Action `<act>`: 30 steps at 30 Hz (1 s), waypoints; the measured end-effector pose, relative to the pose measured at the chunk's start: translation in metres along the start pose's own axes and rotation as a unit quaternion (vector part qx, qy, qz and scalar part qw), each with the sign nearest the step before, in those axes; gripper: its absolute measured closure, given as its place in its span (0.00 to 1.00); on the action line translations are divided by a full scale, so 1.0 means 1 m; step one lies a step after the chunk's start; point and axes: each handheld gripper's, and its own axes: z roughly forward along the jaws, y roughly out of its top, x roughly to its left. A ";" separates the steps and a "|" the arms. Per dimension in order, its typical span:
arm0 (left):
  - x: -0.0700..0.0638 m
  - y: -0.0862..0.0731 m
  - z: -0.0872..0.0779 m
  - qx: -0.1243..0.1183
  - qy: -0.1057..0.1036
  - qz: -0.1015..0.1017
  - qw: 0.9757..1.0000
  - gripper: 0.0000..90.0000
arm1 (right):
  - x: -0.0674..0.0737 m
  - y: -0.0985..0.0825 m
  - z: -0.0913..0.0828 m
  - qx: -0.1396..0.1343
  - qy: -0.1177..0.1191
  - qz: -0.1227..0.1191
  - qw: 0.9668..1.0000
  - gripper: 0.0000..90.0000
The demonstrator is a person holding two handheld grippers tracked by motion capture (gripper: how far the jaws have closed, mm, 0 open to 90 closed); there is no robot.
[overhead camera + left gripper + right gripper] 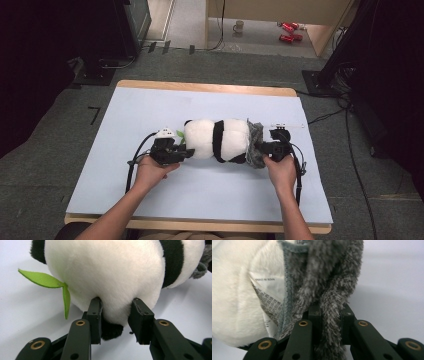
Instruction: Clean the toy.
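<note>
The high view looks forward and down over the desk (150,100). Each gripper view sits close behind its own fingers (95,315), facing the plush panda (217,140), which all three share.

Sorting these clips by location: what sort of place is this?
Probably a lab or workshop set up for recording, not a home. A table with a pale blue cover stands on grey carpet, dark equipment stands flank it, and cables trail over the floor.
</note>
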 end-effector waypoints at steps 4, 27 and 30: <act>0.003 0.001 -0.001 -0.001 -0.001 -0.005 1.000 0.72 | 0.003 -0.003 0.005 0.004 0.001 -0.001 1.000 0.87; 0.003 0.001 -0.001 -0.015 -0.005 0.005 1.000 0.72 | -0.003 0.024 -0.049 -0.074 0.006 -0.003 0.997 0.86; 0.003 0.000 -0.001 -0.017 -0.004 0.005 1.000 0.72 | 0.006 0.029 -0.053 -0.087 0.013 -0.017 0.996 0.86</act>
